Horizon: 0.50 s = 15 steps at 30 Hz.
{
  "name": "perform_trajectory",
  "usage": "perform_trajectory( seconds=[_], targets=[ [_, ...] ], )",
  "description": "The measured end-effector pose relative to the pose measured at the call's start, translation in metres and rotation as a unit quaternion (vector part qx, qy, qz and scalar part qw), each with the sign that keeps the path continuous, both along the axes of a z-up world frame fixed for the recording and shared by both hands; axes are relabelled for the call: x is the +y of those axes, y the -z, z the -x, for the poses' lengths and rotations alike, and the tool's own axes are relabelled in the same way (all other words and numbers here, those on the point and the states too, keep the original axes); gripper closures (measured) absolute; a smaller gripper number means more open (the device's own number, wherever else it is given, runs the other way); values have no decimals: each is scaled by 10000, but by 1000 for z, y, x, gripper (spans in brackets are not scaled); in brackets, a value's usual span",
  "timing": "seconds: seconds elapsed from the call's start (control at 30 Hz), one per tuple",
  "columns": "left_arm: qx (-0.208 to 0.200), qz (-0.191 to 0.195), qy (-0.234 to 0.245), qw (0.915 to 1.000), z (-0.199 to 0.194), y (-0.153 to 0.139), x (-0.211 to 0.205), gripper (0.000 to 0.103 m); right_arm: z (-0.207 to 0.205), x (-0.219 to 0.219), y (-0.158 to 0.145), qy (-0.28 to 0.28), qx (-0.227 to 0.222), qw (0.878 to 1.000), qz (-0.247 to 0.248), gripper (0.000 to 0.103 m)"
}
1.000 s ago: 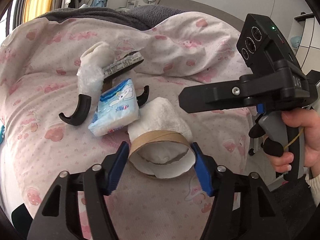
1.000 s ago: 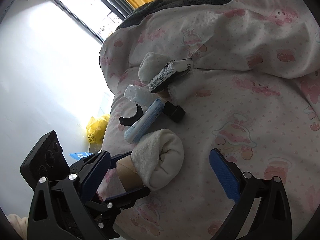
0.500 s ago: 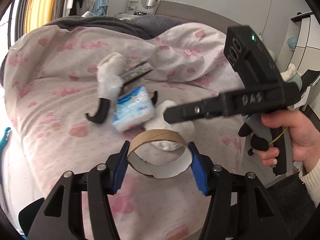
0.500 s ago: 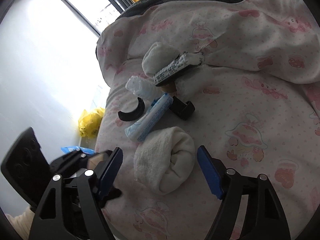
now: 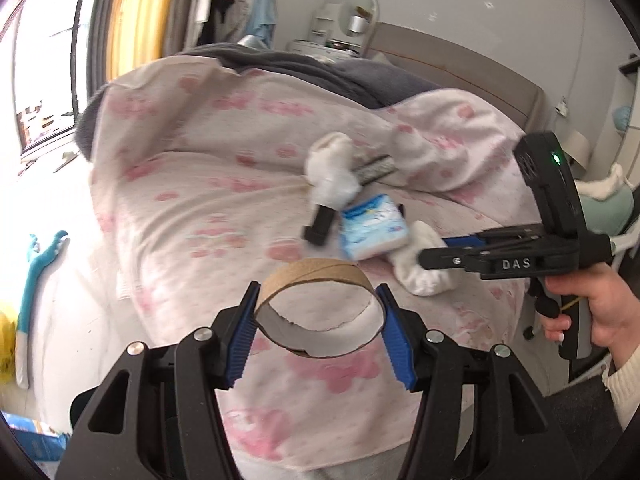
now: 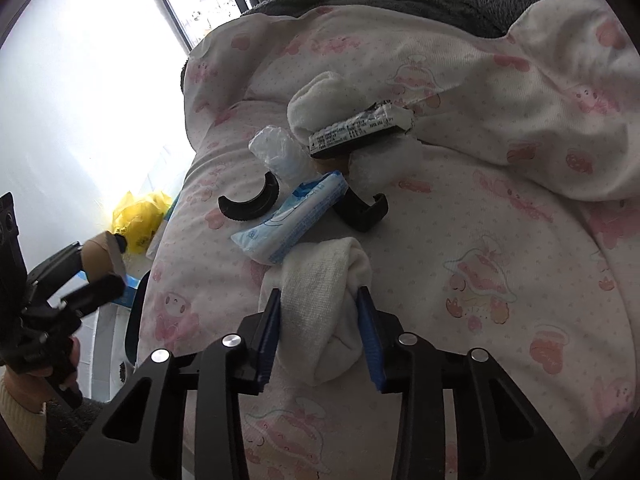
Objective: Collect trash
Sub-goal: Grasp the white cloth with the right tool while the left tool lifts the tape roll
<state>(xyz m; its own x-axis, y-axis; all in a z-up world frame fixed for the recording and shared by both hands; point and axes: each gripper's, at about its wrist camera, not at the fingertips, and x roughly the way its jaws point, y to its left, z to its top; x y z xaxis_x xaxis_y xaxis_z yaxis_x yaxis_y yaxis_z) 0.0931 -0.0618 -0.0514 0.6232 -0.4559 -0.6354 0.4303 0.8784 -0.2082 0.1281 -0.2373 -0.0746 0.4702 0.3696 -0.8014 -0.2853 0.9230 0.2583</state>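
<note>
Gripping the cardboard tube (image 5: 316, 312) clear of the bed (image 5: 192, 184), your left claw (image 5: 318, 334) pinches it; your right claw (image 6: 320, 332) has just been closing onto the rolled white cloth (image 6: 324, 280) on the bedcover.

Pink-printed quilt (image 6: 500, 240) on bed, bright window (image 5: 44, 80), yellow curtain (image 5: 136, 12)

"das" (white) on right claw (image 5: 430, 258)

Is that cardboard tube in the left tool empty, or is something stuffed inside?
Empty. The cardboard tube sits between the left gripper's fingers, and the pink bedsheet shows straight through its open end.
</note>
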Motion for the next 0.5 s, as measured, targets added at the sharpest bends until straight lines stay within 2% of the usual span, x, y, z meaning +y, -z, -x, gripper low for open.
perform_trajectory(
  seconds=[0.13, 0.33, 0.5],
  targets=[
    [9, 16, -220, 9998, 2, -3, 17, 43, 2, 1, -6, 89, -131, 9995, 258, 73],
    [18, -47, -418, 9991, 10, -2, 42, 43, 3, -4, -14, 466, -363, 9960, 668, 74],
    [72, -162, -656, 9977, 10, -1, 59, 43, 3, 3, -28, 682, -762, 9896, 1013, 74]
  ],
)
